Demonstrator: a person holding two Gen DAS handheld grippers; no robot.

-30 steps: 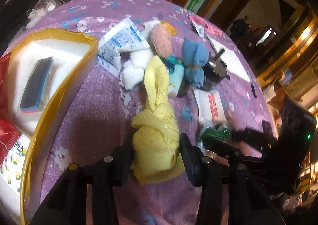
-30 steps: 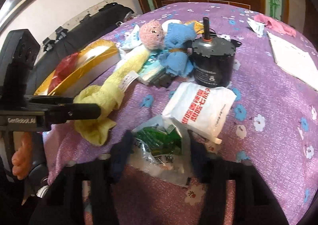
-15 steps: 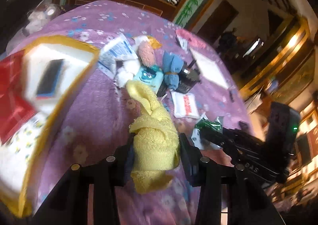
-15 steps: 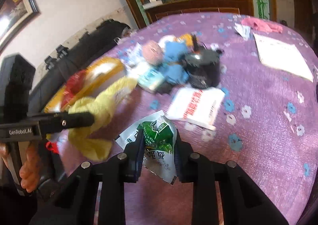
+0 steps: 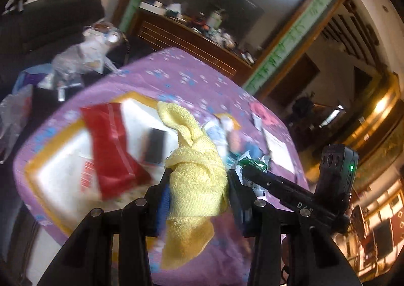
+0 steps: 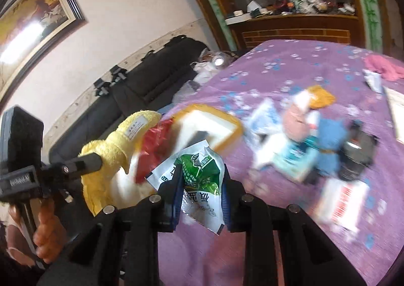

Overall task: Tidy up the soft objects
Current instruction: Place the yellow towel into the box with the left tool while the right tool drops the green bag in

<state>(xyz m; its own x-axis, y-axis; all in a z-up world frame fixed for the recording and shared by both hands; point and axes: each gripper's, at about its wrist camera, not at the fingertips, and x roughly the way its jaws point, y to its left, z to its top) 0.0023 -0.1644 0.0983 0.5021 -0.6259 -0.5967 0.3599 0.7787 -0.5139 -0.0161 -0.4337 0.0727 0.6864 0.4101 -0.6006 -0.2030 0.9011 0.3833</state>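
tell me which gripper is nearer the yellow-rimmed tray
Left, though only as a judgement. The left gripper, holding the yellow towel, hangs over the yellow-rimmed tray; the right gripper, holding the green packet, sits beside it.

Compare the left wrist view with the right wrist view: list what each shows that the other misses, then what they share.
Left only: the right tool's camera housing with its green light. Right only: the framed picture, the towel's white label, and the hand holding the left tool. Both: the yellow towel clamped in the left tool, the green packet in the right tool, the yellow-rimmed tray, and the purple cloth.
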